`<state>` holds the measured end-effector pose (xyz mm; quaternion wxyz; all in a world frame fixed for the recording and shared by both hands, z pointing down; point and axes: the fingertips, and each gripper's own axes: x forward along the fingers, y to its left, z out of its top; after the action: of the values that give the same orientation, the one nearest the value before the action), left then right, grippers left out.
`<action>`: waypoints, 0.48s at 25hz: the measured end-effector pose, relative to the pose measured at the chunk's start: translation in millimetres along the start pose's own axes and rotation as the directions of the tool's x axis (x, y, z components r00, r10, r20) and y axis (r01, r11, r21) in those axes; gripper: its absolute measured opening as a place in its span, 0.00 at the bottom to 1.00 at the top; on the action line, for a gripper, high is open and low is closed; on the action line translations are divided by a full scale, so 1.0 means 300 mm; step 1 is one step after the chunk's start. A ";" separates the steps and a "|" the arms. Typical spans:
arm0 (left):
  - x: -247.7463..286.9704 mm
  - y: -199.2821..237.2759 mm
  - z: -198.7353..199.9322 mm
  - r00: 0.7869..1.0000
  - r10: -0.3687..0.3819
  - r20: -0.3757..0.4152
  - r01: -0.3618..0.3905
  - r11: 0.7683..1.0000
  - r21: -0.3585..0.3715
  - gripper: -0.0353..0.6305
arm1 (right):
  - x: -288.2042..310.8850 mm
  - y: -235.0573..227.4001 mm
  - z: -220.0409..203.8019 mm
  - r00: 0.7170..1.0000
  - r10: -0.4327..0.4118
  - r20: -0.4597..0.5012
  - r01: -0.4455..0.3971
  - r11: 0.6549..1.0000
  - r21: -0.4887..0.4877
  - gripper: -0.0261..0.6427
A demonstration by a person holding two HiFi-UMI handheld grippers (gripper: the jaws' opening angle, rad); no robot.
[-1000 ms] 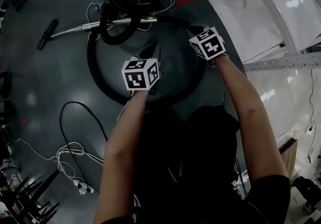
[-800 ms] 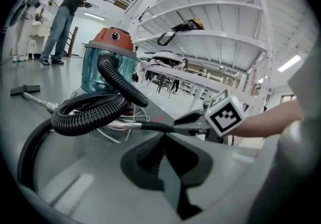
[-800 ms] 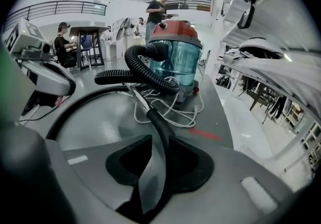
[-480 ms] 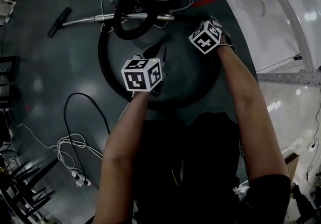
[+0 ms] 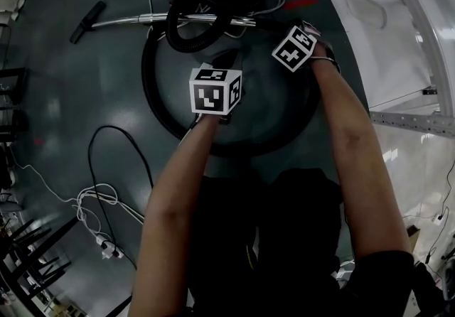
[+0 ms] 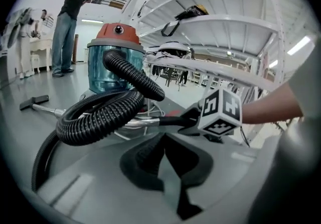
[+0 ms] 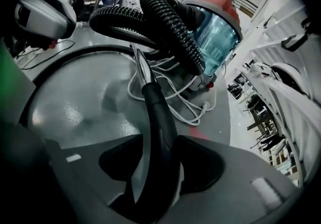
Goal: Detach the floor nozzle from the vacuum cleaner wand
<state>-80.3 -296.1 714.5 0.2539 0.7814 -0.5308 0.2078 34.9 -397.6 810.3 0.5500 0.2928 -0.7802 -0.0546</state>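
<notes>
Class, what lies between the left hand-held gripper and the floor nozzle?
The black ribbed hose loops across the floor between the left hand-held gripper and the floor nozzle; beyond it the floor is bare. The head view shows this.

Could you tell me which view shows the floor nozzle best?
The head view: the floor nozzle shows whole, on the wand. The left gripper view shows it small; the right gripper view, not at all.
</notes>
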 end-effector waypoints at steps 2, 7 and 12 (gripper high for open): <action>0.022 0.014 -0.012 1.000 0.010 -0.008 -0.010 1.000 -0.020 0.07 | 0.011 0.004 -0.003 1.000 0.002 -0.008 -0.002 1.000 0.016 0.36; 0.045 0.017 -0.044 1.000 0.006 -0.021 -0.008 0.995 -0.096 0.07 | 0.036 0.010 0.001 0.999 0.014 -0.031 -0.013 1.000 0.019 0.33; 0.064 -0.058 -0.035 0.999 -0.033 -0.019 0.032 0.999 -0.025 0.07 | 0.071 0.020 0.009 0.999 -0.013 -0.048 0.013 1.000 -0.007 0.33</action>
<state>-58.0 -298.2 731.1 0.2719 0.7848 -0.5179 0.2047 25.3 -404.5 829.3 0.5692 0.2974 -0.7647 -0.0535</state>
